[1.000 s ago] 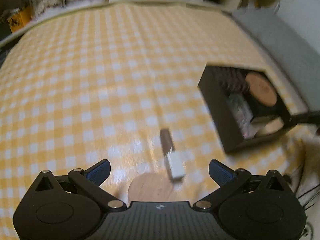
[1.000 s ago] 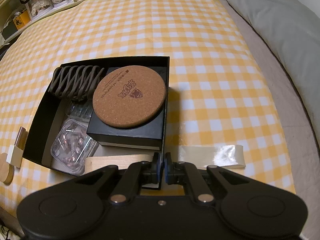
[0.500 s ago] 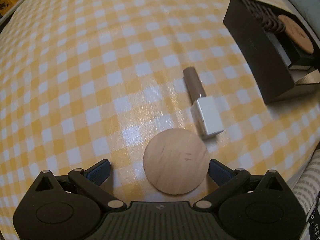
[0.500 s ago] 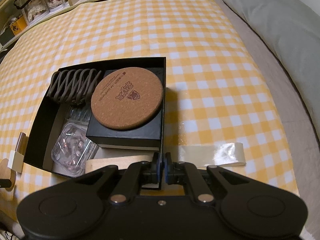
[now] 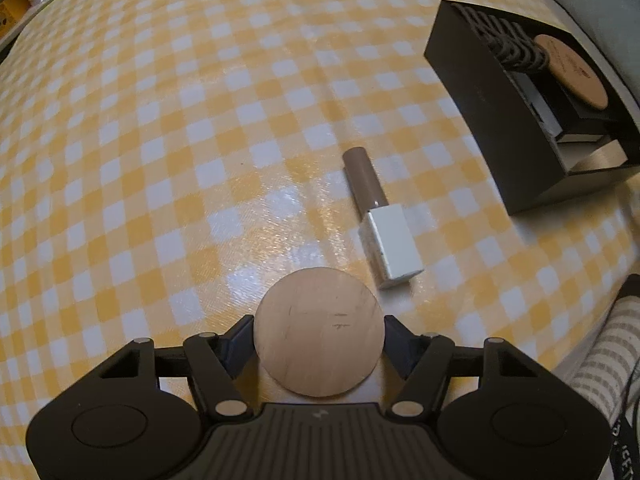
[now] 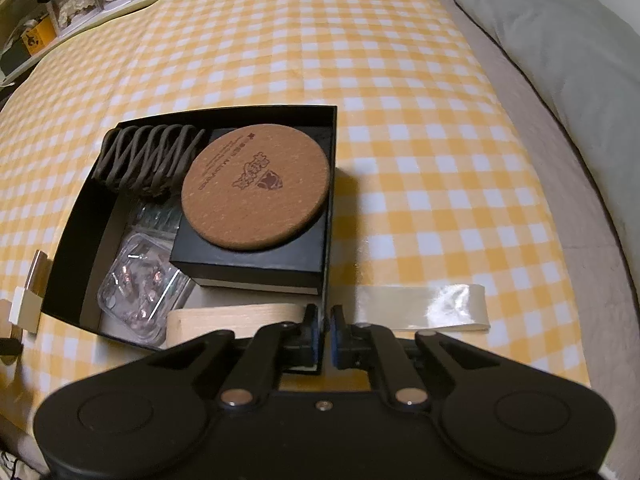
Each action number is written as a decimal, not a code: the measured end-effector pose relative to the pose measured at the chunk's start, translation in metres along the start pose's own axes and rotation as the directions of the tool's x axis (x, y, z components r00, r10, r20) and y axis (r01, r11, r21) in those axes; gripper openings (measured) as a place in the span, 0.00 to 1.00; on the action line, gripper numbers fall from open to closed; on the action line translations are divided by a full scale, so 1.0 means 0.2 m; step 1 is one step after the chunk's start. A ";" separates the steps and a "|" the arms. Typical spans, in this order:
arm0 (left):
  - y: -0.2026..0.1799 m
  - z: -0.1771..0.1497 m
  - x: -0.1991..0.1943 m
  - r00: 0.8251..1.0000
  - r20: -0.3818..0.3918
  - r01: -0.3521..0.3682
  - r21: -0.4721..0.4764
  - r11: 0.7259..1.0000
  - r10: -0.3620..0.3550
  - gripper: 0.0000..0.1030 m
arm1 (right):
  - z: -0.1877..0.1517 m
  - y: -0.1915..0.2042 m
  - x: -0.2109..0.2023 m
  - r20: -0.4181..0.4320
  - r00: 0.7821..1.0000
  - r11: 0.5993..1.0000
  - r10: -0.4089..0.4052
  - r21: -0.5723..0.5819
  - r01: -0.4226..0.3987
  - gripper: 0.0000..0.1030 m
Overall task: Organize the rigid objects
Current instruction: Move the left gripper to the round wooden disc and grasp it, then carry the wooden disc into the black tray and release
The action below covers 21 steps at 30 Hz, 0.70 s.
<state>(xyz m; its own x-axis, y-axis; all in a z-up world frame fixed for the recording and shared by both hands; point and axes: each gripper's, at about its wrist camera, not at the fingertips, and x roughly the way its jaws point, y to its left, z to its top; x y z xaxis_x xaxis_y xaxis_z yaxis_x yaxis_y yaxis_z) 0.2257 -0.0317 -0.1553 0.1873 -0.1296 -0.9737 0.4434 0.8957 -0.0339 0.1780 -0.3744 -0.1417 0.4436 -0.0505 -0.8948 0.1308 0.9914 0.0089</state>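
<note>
Your left gripper (image 5: 319,334) is closing on the wooden disc (image 5: 319,332) lying near the checked cloth's (image 5: 160,160) front edge, its pads meeting the rim. Your right gripper (image 6: 325,328), fingers pinched narrow on the black box's (image 6: 330,216) front wall, steadies the box. The cork coaster's (image 6: 256,192) print is unreadable.

- One open black rectangular box (image 6: 72,236).
- Inside that box: one round cork coaster (image 6: 256,186), one smaller black lidded box (image 6: 248,254), one dark woven coil (image 6: 148,160), one clear plastic case of small pinkish pieces (image 6: 140,292).
- Beside that box: one round pale wooden disc (image 5: 319,326), one brown tube with a white square cap (image 5: 380,220), one strip of clear glossy tape (image 6: 420,306).
</note>
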 end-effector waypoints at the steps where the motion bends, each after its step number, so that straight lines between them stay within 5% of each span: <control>1: 0.00 0.00 -0.02 1.000 0.008 0.001 -0.004 1.000 -0.001 0.66 | 0.00 0.00 0.00 0.000 1.000 1.000 -0.002 -0.002 0.002 0.05; 11: 0.10 0.00 -0.17 0.991 0.133 0.043 -0.110 0.993 -0.028 0.66 | 0.01 0.02 0.00 0.002 1.000 1.000 -0.008 -0.025 0.008 0.04; 21: -0.13 0.09 -0.35 0.939 0.305 0.187 -0.074 0.980 -0.156 0.66 | 0.01 0.02 0.01 0.002 1.000 0.999 -0.016 -0.041 0.016 0.04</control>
<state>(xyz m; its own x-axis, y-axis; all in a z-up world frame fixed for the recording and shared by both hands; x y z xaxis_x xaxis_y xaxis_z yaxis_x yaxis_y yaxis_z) 0.2175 -0.0540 -0.0818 0.3744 -0.3913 -0.8407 0.4047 0.8846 -0.2315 0.1809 -0.3700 -0.1426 0.4428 -0.0667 -0.8941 0.1016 0.9945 -0.0238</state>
